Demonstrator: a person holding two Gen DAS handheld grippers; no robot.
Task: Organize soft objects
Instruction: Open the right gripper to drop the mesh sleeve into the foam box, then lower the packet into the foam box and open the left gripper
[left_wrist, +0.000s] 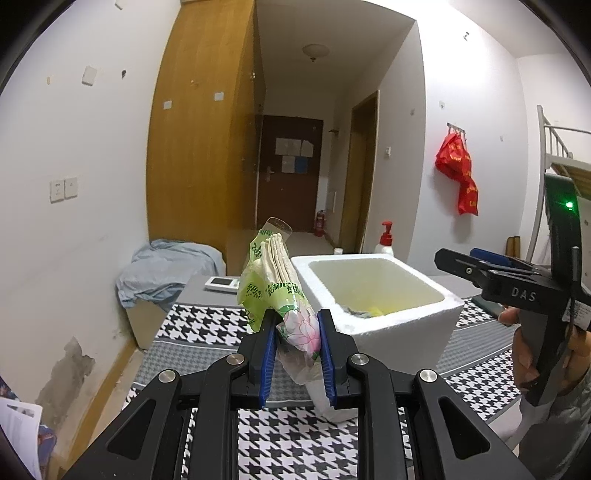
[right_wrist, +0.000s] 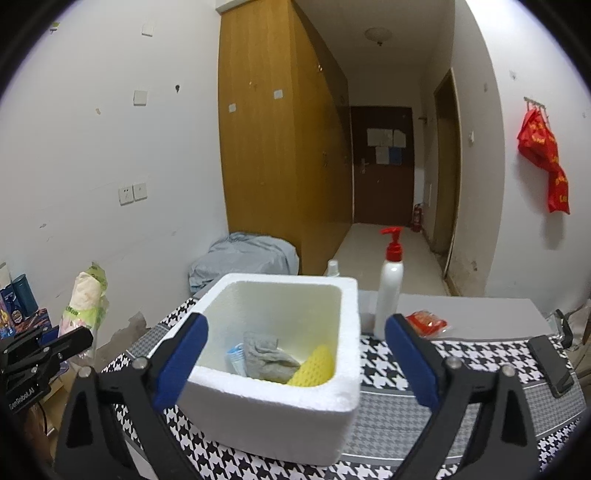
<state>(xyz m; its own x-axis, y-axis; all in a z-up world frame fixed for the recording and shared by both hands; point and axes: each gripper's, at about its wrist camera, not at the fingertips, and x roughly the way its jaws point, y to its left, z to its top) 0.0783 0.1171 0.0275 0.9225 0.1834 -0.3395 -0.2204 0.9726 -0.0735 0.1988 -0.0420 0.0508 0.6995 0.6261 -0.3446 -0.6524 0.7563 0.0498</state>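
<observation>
1. Left gripper (left_wrist: 295, 354) is seen clamped on a green-and-pink pack of soft pads (left_wrist: 275, 284) in the left wrist view, with the pack held up in the air just left of the white foam box (left_wrist: 402, 332). So that one isn't stowed yet.
2. Same view: the right gripper (left_wrist: 458, 264) is spotted off to the right, held in a hand (left_wrist: 532, 354), near the box's far corner.
3. Right wrist view: the right gripper (right_wrist: 295, 350) is spread wide with nothing gripped, the box (right_wrist: 266, 398) framed between its blue pads.
4. Inside the box a grey cloth (right_wrist: 267, 356), a yellow sponge (right_wrist: 314, 367) and something blue-white (right_wrist: 236, 356) are already dropped in.
5. Probably most of it is done. A red packet (right_wrist: 424, 321) is left on the table (right_wrist: 399, 417) beside the pump bottle (right_wrist: 389, 291); whether it's soft can't be told.
</observation>
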